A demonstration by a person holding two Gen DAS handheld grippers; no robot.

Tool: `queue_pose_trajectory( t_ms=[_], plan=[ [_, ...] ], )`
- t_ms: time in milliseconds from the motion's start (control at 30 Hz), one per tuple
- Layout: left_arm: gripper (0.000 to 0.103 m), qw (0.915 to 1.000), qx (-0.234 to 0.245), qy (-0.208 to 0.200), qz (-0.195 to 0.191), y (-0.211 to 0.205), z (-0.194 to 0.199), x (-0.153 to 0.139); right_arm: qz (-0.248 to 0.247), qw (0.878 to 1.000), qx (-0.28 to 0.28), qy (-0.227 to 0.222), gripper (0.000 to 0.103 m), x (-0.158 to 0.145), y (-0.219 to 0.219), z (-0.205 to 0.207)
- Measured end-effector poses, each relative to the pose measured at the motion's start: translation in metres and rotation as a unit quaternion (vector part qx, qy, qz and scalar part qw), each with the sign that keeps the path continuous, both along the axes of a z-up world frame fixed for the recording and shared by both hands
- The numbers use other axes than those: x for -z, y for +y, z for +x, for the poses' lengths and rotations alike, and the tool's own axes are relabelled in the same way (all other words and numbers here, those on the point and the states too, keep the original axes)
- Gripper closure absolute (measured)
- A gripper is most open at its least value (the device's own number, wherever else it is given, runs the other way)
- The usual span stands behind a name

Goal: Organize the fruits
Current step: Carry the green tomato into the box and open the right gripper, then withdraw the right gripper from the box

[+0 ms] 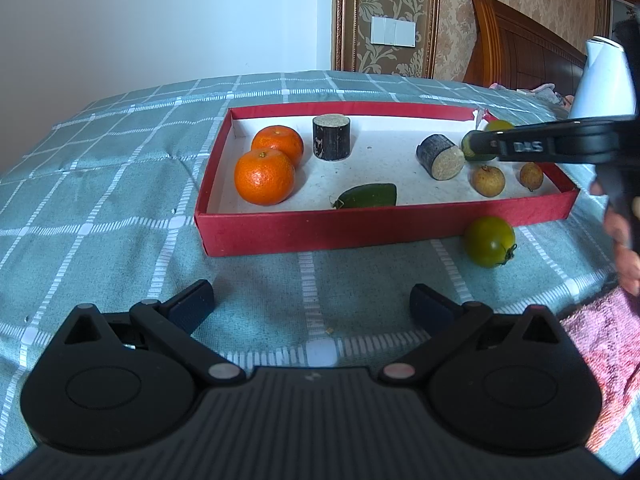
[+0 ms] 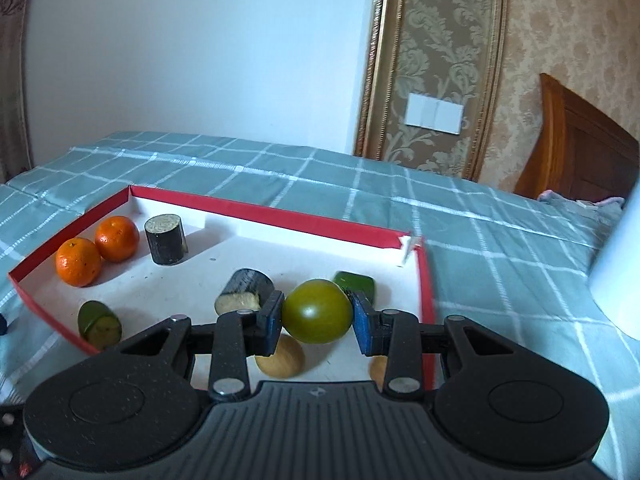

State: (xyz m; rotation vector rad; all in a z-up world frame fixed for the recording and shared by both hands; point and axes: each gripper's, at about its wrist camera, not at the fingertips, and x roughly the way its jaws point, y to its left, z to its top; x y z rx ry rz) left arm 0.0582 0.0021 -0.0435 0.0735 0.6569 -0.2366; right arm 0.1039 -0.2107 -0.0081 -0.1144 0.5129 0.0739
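Bedspread [image 1: 120,184]: right hand-held gripper [image 2: 317,316] pinching green tomato [image 2: 317,311], hiding longans; left hand-held gripper [image 1: 312,304] spread.

A red box [image 1: 336,232] with a white floor sits on a grey-green bedspread [image 1: 120,184] checked in white lines. Inside lie two bright orange tangerines [image 1: 265,176], black-barked stubs with pale cut ends [image 1: 331,137] and tan longans [image 1: 488,181]. The round tomato [image 2: 317,311] is olive green, and the wallpaper [image 2: 440,40] is beige damask.

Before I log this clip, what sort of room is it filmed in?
Most likely a bedroom: the red tray of fruit sits on a bed with a green checked cover, a carved wooden headboard stands behind it, and damask wallpaper with a wall switch backs the scene.
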Motion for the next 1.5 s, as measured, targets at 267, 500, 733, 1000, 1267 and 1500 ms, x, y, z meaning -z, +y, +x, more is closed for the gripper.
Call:
queue_pose_trajectory(
  t_ms=[267, 500, 733, 1000, 1267, 1500],
  plan=[
    [0.000, 1.0000, 0.000, 0.000, 0.000, 0.000, 0.000, 0.000, -0.021, 1.000, 0.006, 0.017, 0.067, 0.012, 0.008, 0.020],
    [0.000, 1.0000, 0.000, 0.000, 0.000, 0.000, 0.000, 0.000, -0.014, 1.000, 0.007, 0.018, 0.044, 0.012, 0.004, 0.015],
    [0.000, 1.0000, 0.000, 0.000, 0.001, 0.000, 0.000, 0.000, 0.005, 1.000, 0.018, -0.025, 0.029, -0.003, -0.011, -0.030],
    [0.000, 1.0000, -0.004, -0.001, 0.004, 0.001, 0.000, 0.000, 0.013, 0.999, 0.033, -0.041, 0.024, 0.005, -0.031, -0.081],
    [0.000, 0.9997, -0.002, -0.001, -0.023, -0.020, -0.014, -0.008, 0.081, 0.992, 0.094, -0.011, 0.020, 0.012, -0.068, -0.082],
    [0.000, 0.9986, 0.017, 0.013, -0.048, -0.045, -0.006, -0.015, 0.116, 0.981, 0.157, -0.019, 0.020, 0.012, -0.090, -0.087]
  ],
)
